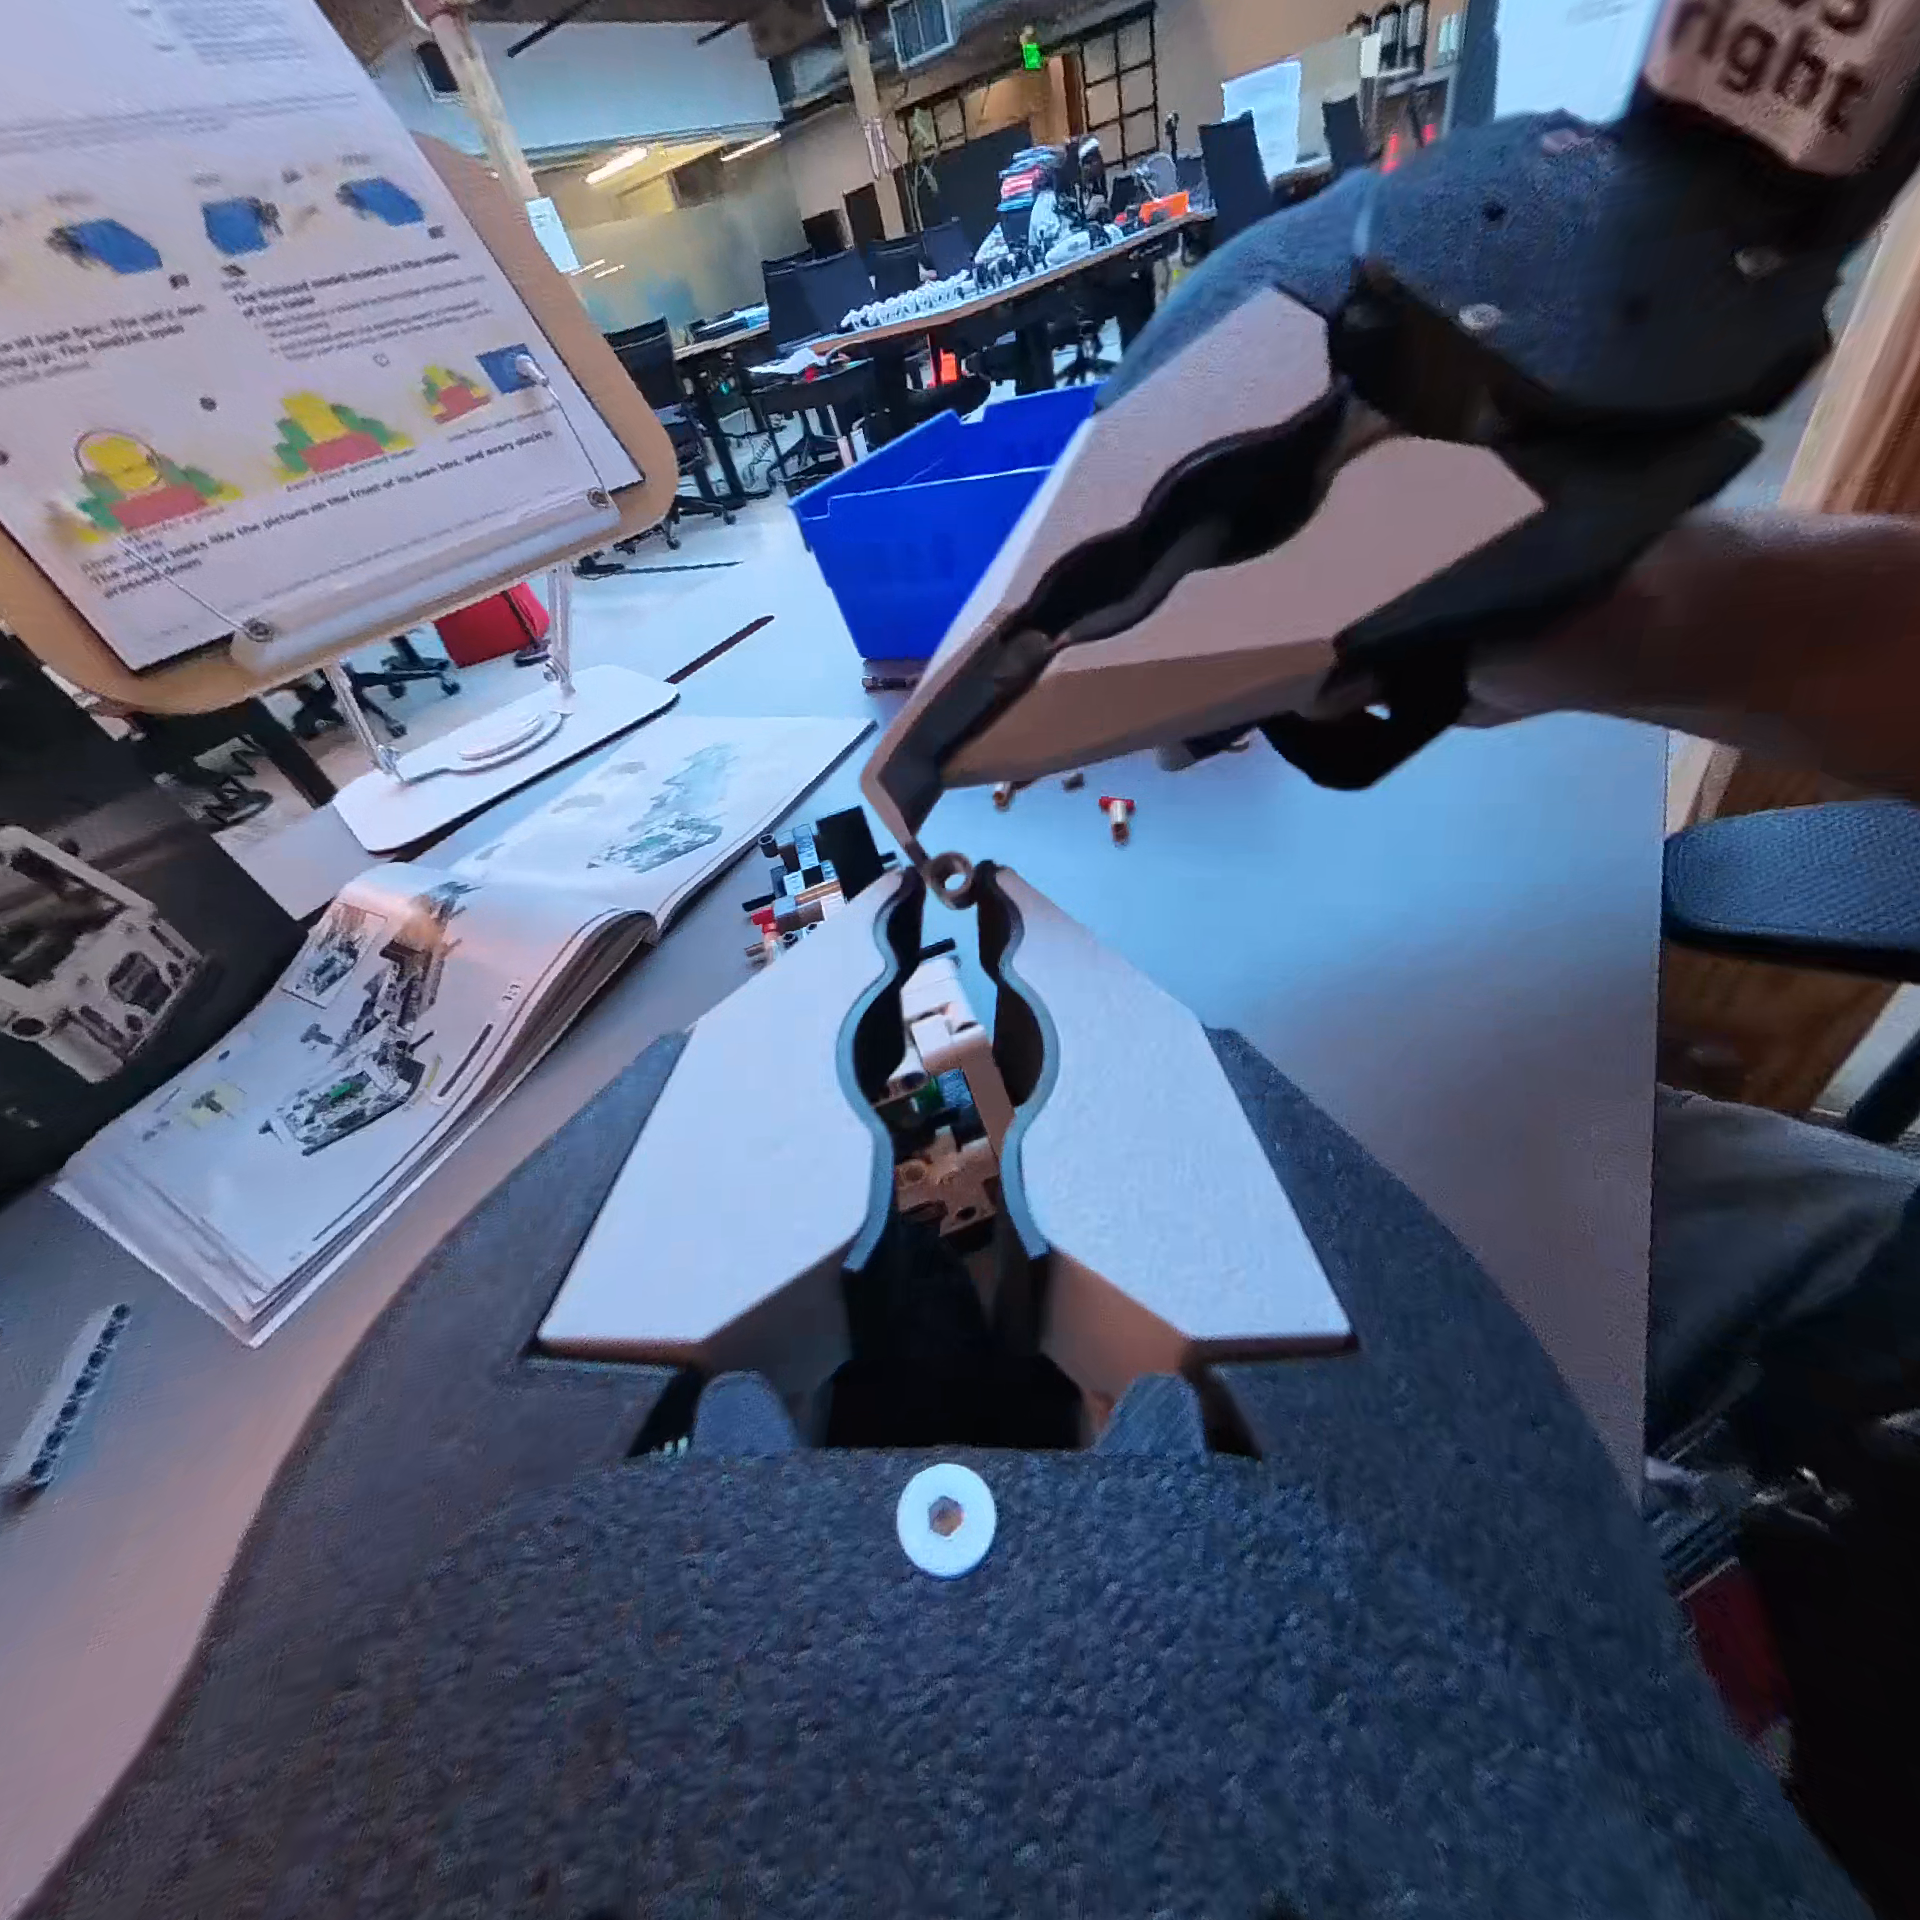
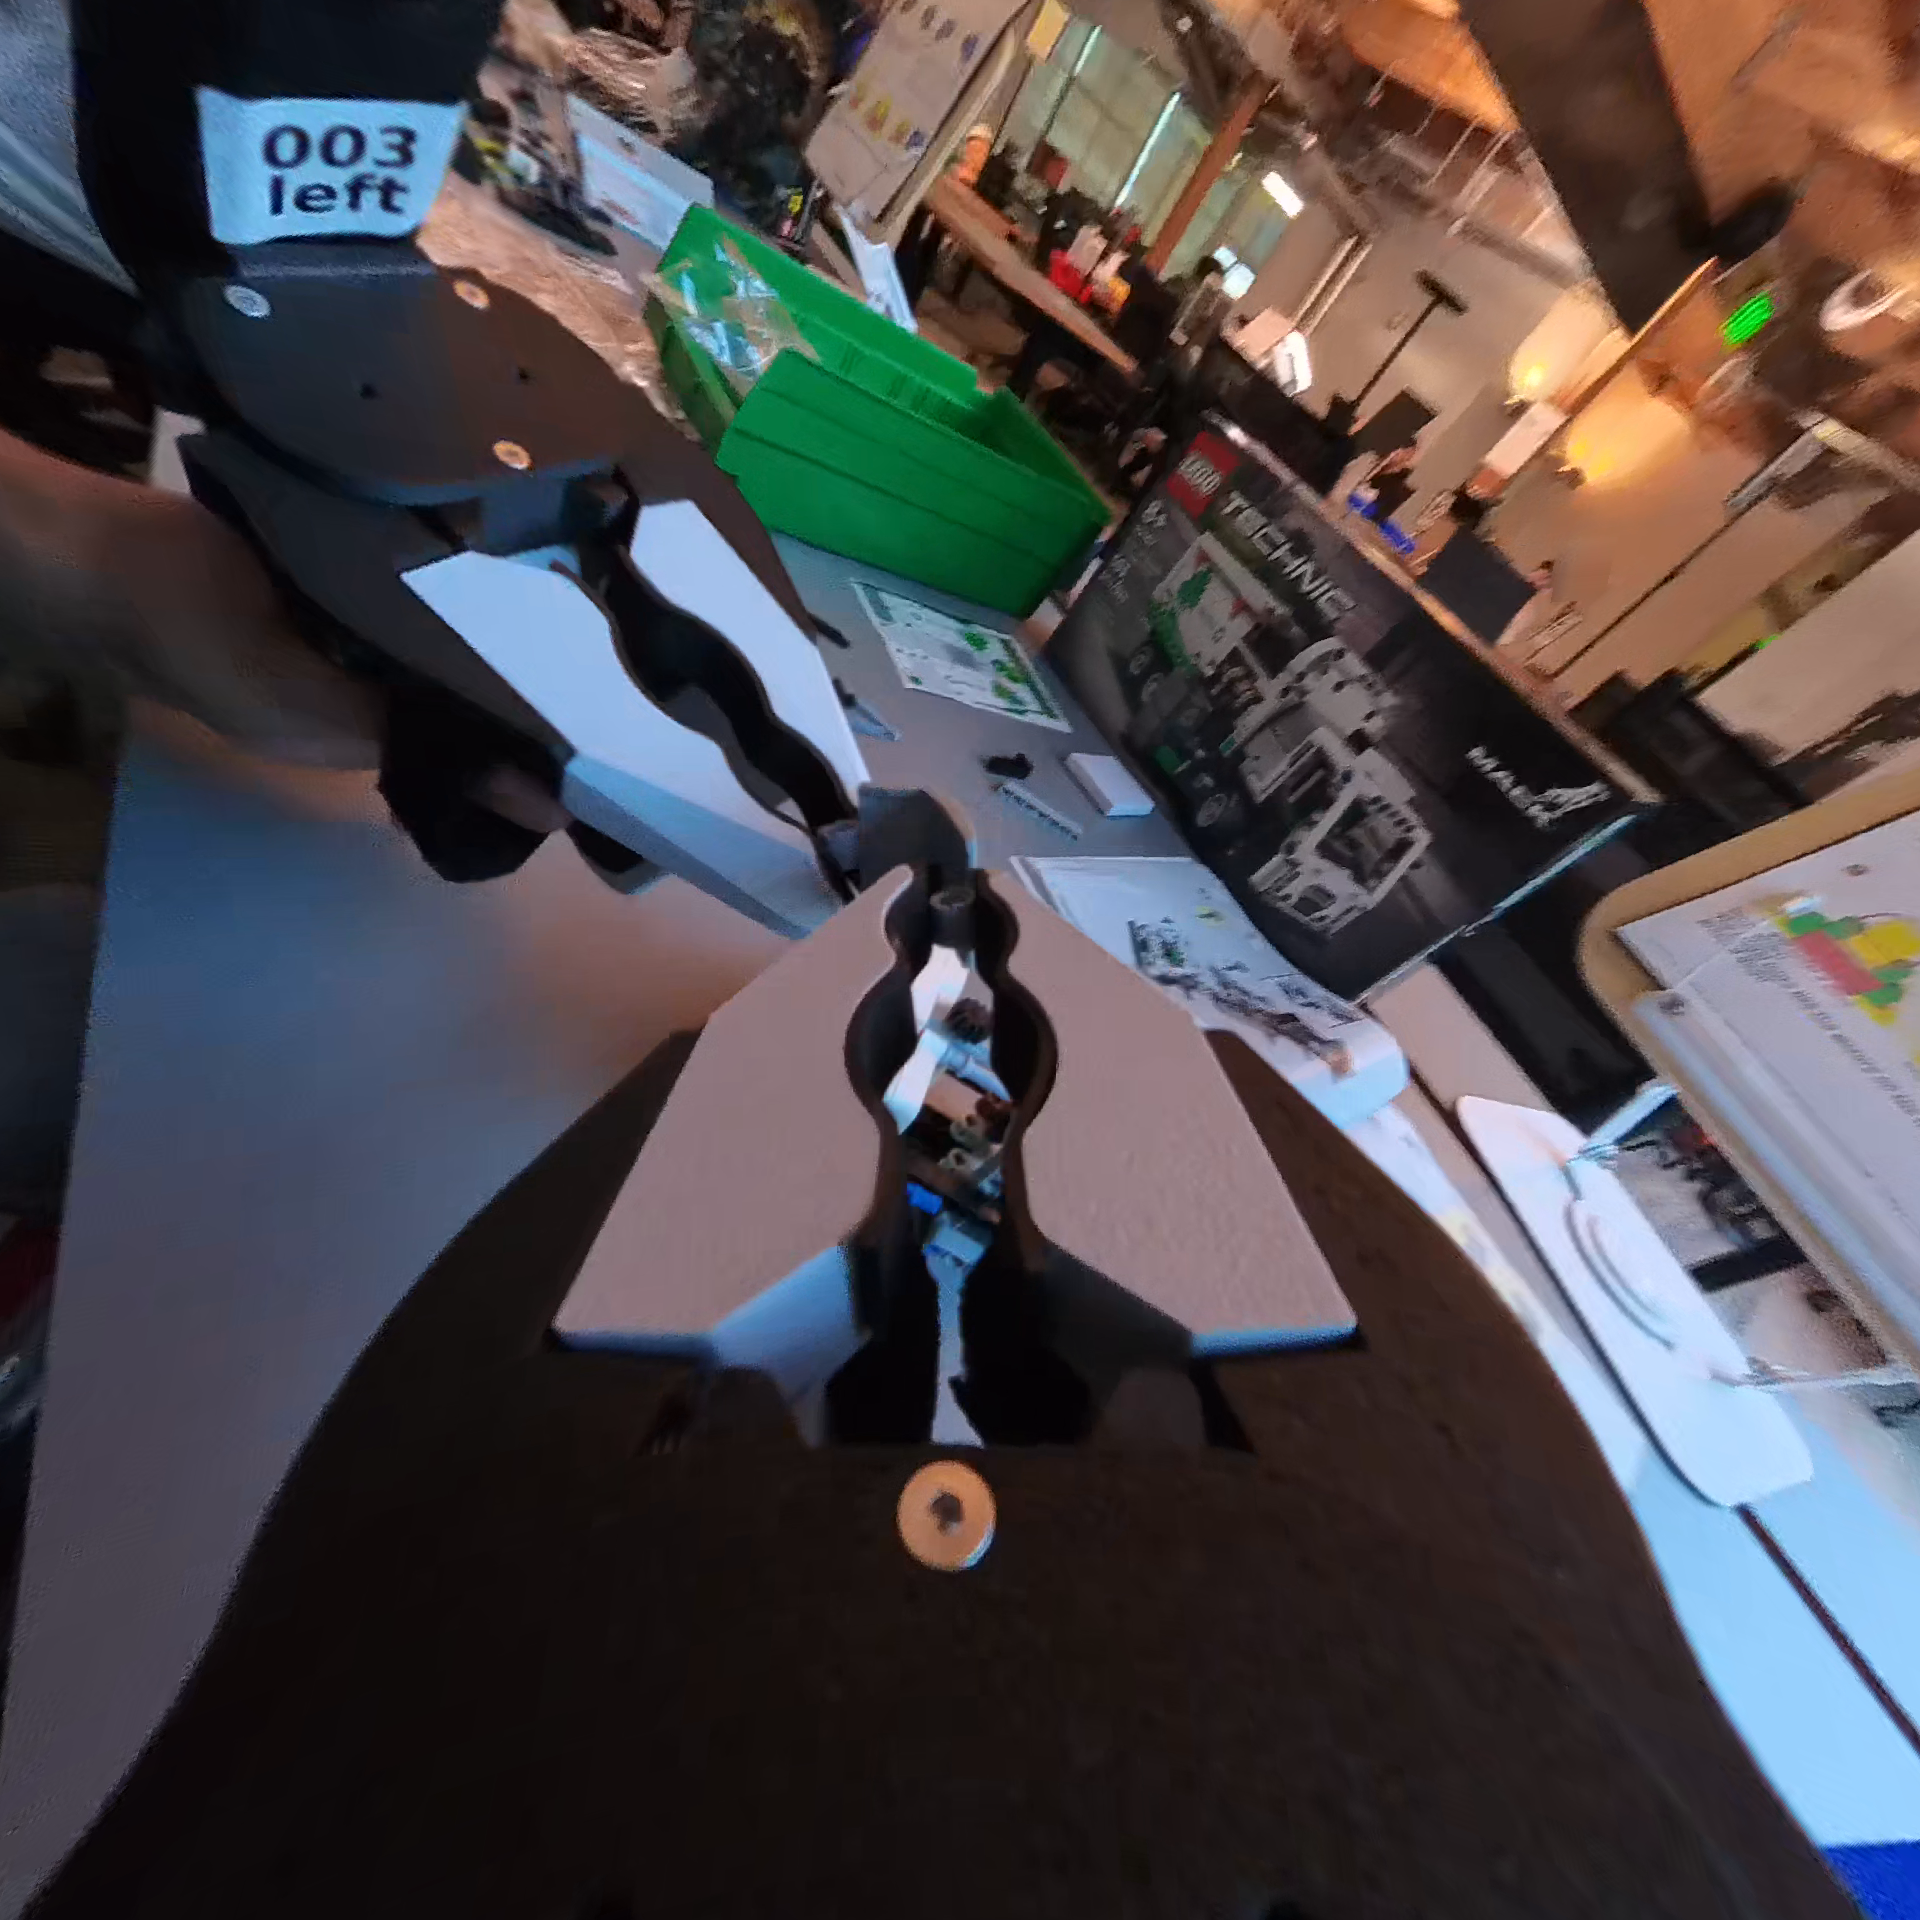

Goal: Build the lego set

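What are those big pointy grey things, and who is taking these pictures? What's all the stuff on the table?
Those pointy things are grabbers, like big tweezers. A person holds one in each hand, and each grabber has a camera looking along its two fingers. So one picture is from the left gripper, the other from the right gripper. Each picture also shows the other grabber coming in from the side.

The left gripper pinches a small brown ring piece at its tips. The right gripper pinches a small dark tube piece. The tips nearly meet, so the pieces may be about to join.

On the grey table lie an open instruction book, a half-built model, some loose small pieces, a blue bin, a green bin, the set's box and a page on a stand.
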Demonstrator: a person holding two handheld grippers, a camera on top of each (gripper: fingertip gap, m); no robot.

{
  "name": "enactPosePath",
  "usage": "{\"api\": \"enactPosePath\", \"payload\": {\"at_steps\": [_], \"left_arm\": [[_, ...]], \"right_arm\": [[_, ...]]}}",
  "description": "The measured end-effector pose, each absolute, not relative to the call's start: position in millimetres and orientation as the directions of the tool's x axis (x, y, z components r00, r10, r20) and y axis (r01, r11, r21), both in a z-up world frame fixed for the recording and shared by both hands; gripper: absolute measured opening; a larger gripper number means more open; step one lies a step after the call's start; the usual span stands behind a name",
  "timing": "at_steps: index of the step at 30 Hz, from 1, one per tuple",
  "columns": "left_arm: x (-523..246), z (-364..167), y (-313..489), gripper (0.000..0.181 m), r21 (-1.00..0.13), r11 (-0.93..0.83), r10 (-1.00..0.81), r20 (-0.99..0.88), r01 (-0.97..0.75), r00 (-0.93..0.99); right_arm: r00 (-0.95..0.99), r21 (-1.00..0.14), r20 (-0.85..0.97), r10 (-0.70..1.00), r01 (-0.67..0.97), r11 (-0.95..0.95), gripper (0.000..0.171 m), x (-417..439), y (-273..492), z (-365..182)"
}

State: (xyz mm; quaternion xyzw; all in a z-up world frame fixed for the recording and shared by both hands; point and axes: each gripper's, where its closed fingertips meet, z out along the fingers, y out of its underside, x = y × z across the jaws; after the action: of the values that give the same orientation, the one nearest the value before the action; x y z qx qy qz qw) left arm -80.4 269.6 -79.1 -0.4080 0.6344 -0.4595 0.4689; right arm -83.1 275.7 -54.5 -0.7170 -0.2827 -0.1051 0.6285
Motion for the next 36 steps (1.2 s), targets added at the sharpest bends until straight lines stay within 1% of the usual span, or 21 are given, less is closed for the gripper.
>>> {"api": "enactPosePath", "payload": {"at_steps": [2,5,6,8,10,12,15,16,17,18,20,22,26,30,33,34,36], "left_arm": [[-82,-79,268,0.008,-0.963,0.253,-0.946,-0.227,-0.088,-0.232],[-81,-83,276,0.005,-0.968,0.214,-0.961,-0.184,-0.13,-0.208],[-80,-81,282,0.004,-0.975,0.181,-0.971,-0.156,-0.133,-0.179],[-81,-76,288,0.003,-0.988,0.104,-0.984,-0.086,-0.111,-0.157],[-82,-74,289,0.003,-0.994,0.059,-0.986,-0.044,-0.09,-0.158],[-83,-75,284,0.004,-0.996,0.047,-0.981,-0.031,-0.079,-0.192],[-87,-71,269,0.003,-0.995,0.093,-0.966,-0.084,-0.025,-0.243],[-87,-70,264,0.004,-0.993,0.118,-0.959,-0.111,-0.014,-0.26],[-87,-70,262,0.004,-0.99,0.144,-0.958,-0.137,-0.01,-0.253],[-87,-69,263,0.003,-0.986,0.165,-0.958,-0.159,-0.003,-0.237],[-86,-69,261,0.004,-0.982,0.19,-0.952,-0.185,0.002,-0.243],[-84,-74,260,0.004,-0.98,0.197,-0.948,-0.182,-0.033,-0.261],[-83,-83,258,0.005,-0.988,0.136,-0.948,-0.108,-0.075,-0.299],[-83,-84,269,0.007,-0.986,0.136,-0.961,-0.107,-0.095,-0.256],[-84,-85,296,0.012,-0.974,0.18,-0.977,-0.161,-0.134,-0.143],[-85,-84,304,0.018,-0.975,0.168,-0.982,-0.151,-0.143,-0.117],[-84,-88,315,0.045,-0.979,0.096,-0.992,-0.078,-0.182,-0.1]], "right_arm": [[0.812,-0.839,0.507,0.29,0.542,-0.051,0.005,-83,276,-54],[0.818,-0.835,0.497,0.289,0.542,-0.098,0.007,-80,280,-60],[0.835,-0.853,0.456,0.308,0.509,-0.115,0.009,-81,280,-63],[0.88,-0.908,0.34,0.333,0.399,-0.125,0.027,-85,282,-63],[0.907,-0.945,0.247,0.341,0.303,-0.122,0.033,-86,282,-61],[0.918,-0.966,0.21,0.336,0.248,-0.074,0.029,-90,281,-53],[0.916,-0.969,0.207,0.344,0.241,-0.06,0.019,-93,282,-48],[0.911,-0.965,0.217,0.351,0.254,-0.061,0.016,-95,282,-47],[0.904,-0.961,0.234,0.357,0.271,-0.057,0.008,-96,281,-47],[0.898,-0.955,0.256,0.357,0.293,-0.051,0.005,-97,281,-46],[0.884,-0.938,0.31,0.349,0.344,-0.038,0.004,-98,279,-44],[0.866,-0.915,0.357,0.349,0.4,-0.056,0.003,-95,278,-48],[0.833,-0.886,0.417,0.363,0.461,-0.042,0.002,-92,279,-56],[0.762,-0.788,0.579,0.289,0.614,-0.04,0.002,-77,283,-62],[0.67,-0.683,0.713,0.209,0.73,-0.01,0.002,-50,289,-60],[0.621,-0.634,0.762,0.184,0.773,0.016,0.002,-42,292,-61],[0.565,-0.575,0.81,0.155,0.818,0.02,0.002,-26,299,-70]]}}
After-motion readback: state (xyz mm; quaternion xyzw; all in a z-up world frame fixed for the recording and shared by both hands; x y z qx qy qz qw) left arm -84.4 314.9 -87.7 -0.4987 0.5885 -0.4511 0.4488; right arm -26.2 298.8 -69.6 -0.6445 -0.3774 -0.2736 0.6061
